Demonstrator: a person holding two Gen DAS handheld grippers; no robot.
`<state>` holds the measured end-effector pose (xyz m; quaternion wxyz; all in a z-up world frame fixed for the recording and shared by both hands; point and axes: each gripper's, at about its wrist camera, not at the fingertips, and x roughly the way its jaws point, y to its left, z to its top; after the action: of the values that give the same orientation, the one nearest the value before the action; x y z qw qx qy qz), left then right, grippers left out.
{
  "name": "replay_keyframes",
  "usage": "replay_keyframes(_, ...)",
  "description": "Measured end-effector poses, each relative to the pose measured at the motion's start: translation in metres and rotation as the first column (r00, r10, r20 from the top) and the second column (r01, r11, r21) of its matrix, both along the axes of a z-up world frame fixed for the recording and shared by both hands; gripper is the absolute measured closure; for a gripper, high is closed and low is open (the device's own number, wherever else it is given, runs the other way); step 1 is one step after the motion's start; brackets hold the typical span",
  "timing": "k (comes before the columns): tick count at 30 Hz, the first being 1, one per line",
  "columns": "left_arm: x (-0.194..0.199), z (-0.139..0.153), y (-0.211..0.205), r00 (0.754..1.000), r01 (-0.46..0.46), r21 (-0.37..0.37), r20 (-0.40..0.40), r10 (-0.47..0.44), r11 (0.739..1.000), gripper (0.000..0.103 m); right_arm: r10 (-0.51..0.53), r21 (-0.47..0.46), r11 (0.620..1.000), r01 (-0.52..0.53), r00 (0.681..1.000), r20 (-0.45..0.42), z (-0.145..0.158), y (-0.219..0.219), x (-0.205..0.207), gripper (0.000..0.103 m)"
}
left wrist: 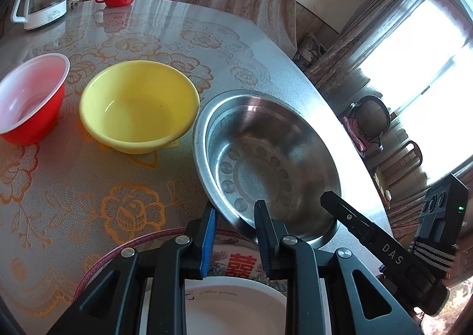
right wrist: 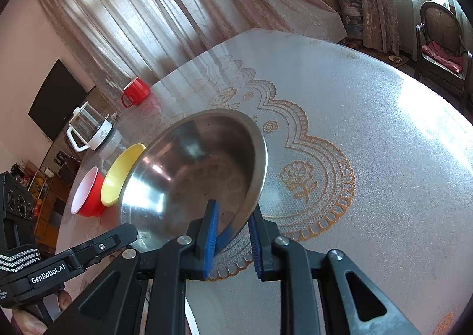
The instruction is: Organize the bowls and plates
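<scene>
Your right gripper is drawn in narrow on the near rim of the steel bowl, one blue pad inside the wall and the other outside, so it has the bowl pinched. Your left gripper sits on the same near rim, a little further round. Its jaws are narrow too, with the rim passing between them, and it looks to be gripping as well, though its own view shows contact less plainly. The bowl therefore lies straight ahead of both claws and opens away from you, with nearly all its weight beyond the two pinch points. It is round, so no long axis matters; what matters is the short line between your two grips, about which the far rim can dip. The yellow bowl stands just beside the steel bowl on its left-gripper side, their rims close but apart, and the red bowl stands beyond the yellow one, further from the steel bowl. On the steel bowl's near side, the patterned plate carries the white plate, and the bowl's near edge overlaps the patterned plate's rim. Beyond the steel bowl's right-gripper side, the table lies bare. Your left hand is nearer the smaller bowls, so judge any sideways carry by that narrow gap to the yellow bowl.
</scene>
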<state>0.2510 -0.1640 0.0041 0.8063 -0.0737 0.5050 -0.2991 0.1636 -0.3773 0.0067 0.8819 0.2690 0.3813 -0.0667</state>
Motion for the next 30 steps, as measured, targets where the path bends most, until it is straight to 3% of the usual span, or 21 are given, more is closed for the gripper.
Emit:
replay_keyframes(15,-0.008,0.003,0.004,0.999,0.029,-0.015,0.029,-0.028,0.999,0.08,0.012,-0.127,0.992,-0.008,0.999,0.032,0.008,0.008,-0.009,0.084)
replay_keyframes(21,-0.007,0.002,0.003,1.0,0.018,-0.014,0.022,-0.018,1.0,0.08,0.001,-0.046,0.999,0.0,1.0,0.007,-0.003,-0.001,-0.007,0.084)
replay_keyframes(30,-0.018,0.02,0.024,0.998,-0.024,-0.063,0.062,0.028,0.998,0.08,0.021,-0.084,0.996,-0.018,0.999,0.035,0.014,0.009,-0.006,0.084)
